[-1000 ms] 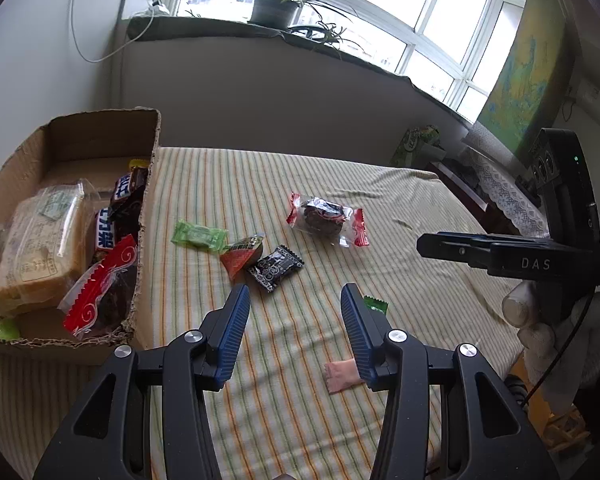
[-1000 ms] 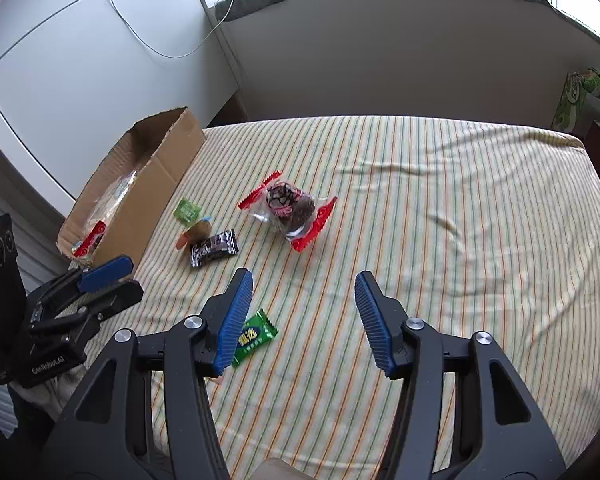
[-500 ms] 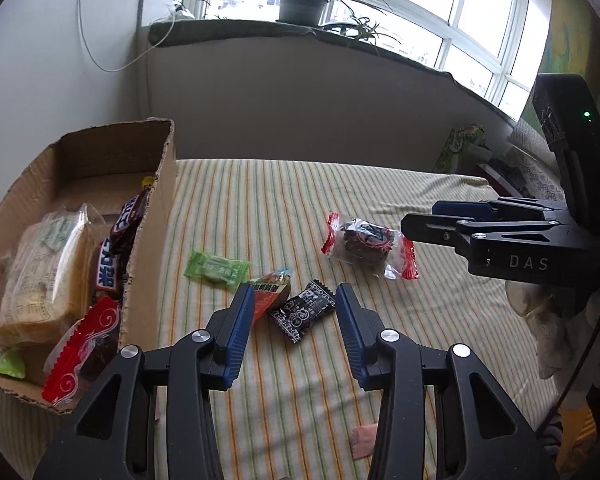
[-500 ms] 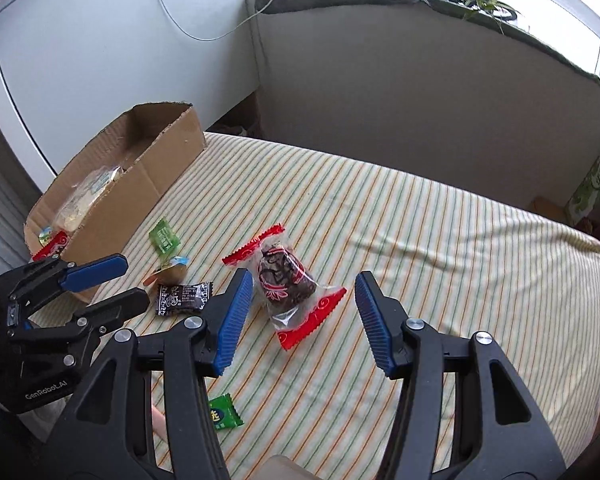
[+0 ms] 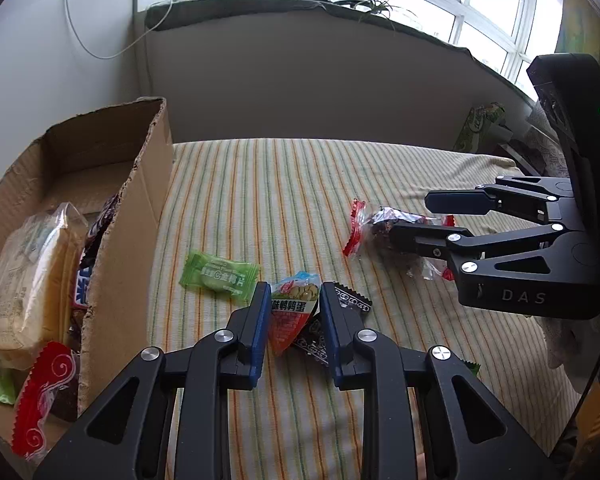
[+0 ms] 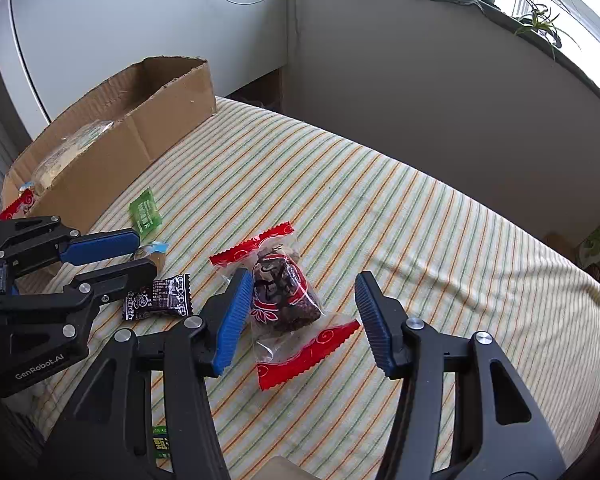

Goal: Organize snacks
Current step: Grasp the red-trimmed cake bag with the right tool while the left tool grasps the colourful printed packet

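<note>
Two black tongs with ribbed blue pads work the loose snacks on the striped cloth.

The left gripper (image 5: pixel 291 316) has its pads pressed against a crinkly orange triangular packet (image 5: pixel 292 314), which lies over a black printed sachet (image 6: pixel 157 297). The right gripper (image 6: pixel 300 318) is spread wide around a clear, red-edged wrapper holding a dark lumpy cake (image 6: pixel 285 296) (pads not touching it). A flat green candy packet (image 5: pixel 219 276) lies near the rough-edged cardboard box (image 5: pixel 132 220), already stuffed with glossy wrapped snacks.
</note>
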### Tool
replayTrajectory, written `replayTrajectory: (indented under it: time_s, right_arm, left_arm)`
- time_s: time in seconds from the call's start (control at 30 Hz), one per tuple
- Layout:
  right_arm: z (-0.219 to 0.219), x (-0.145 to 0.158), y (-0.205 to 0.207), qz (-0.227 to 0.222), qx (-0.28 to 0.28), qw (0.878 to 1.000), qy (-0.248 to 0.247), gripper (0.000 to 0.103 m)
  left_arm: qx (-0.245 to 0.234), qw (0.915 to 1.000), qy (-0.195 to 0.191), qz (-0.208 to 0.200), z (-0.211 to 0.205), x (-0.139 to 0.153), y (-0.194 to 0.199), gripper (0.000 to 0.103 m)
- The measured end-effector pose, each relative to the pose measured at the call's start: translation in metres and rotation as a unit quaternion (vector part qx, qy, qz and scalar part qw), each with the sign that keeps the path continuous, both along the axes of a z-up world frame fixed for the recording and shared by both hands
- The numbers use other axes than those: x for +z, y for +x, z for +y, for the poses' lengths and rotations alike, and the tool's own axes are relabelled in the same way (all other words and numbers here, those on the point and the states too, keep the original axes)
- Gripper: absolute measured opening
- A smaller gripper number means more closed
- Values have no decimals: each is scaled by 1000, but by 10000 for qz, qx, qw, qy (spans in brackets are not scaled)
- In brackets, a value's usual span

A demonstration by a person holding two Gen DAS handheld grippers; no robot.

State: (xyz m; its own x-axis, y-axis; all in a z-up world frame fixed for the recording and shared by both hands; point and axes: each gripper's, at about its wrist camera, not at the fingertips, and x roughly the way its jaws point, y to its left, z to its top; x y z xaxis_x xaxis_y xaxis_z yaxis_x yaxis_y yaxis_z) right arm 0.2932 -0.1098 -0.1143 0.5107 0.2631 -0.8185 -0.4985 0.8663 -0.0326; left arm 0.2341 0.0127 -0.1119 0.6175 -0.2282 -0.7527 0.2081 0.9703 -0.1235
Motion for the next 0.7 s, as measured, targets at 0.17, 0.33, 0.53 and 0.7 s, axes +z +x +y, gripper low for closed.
replayTrajectory:
  time_s: [0.17,0.33,0.53,0.7]
  right_arm:
    - [8,-8,1,210,210,9996,-39,56]
    - [11,-15,4,280,233,9993,-89,52]
    - [9,-17,2,400,191,9990,40,40]
    - [0,-16,-6,377,103,9992,64,39]
  left_arm:
    - [-11,9999,155,-40,-7,-1,2,23]
    - [10,9999,162,-5,-5,-2,3,26]
    - [21,9999,151,14,-7,-3,4,26]
    - [32,9999,95,-9,-6,-2,2,23]
